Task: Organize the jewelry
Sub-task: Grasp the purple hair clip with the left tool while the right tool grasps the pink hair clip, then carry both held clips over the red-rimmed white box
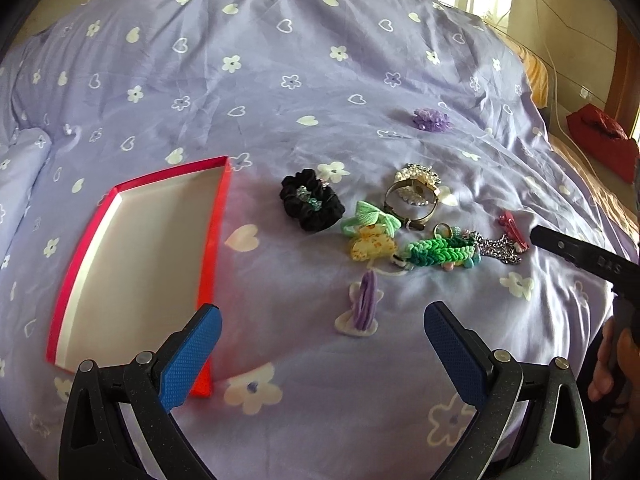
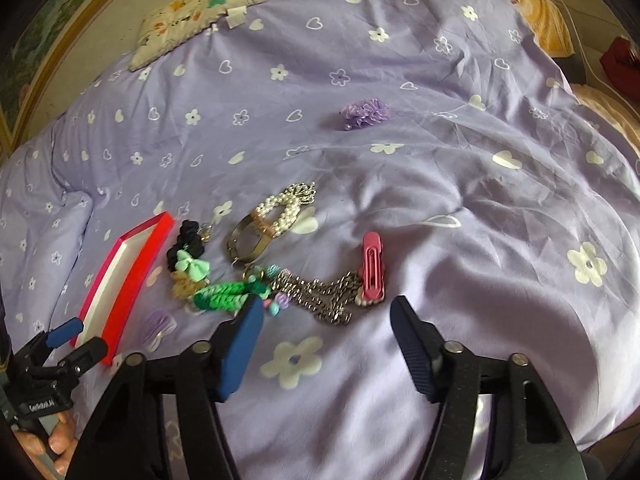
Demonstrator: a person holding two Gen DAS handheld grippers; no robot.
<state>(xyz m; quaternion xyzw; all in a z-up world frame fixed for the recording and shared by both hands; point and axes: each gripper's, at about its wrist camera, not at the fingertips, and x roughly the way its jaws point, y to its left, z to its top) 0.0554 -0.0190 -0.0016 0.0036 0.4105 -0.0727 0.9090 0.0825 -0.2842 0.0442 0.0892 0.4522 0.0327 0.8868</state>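
Both tongs stand released, gripping nothing: left gripper (image 1: pixel 322 322) hovers over the quilt (image 1: pixel 280 80) beside the tray; right gripper (image 2: pixel 326 312) hovers near the chain.

Left to right:
- One red tray (image 1: pixel 140 248), empty, long axis running near-to-far.
- One black scrunchie (image 1: pixel 312 200).
- One mint bow tie (image 1: pixel 370 218).
- One green braided cord (image 1: pixel 436 248), long axis left-to-right.
- One metal chain (image 2: pixel 320 292).
- One pink clip (image 2: pixel 373 266), long axis near-to-far.
- One purple flower (image 2: pixel 366 113), lying far, apart.
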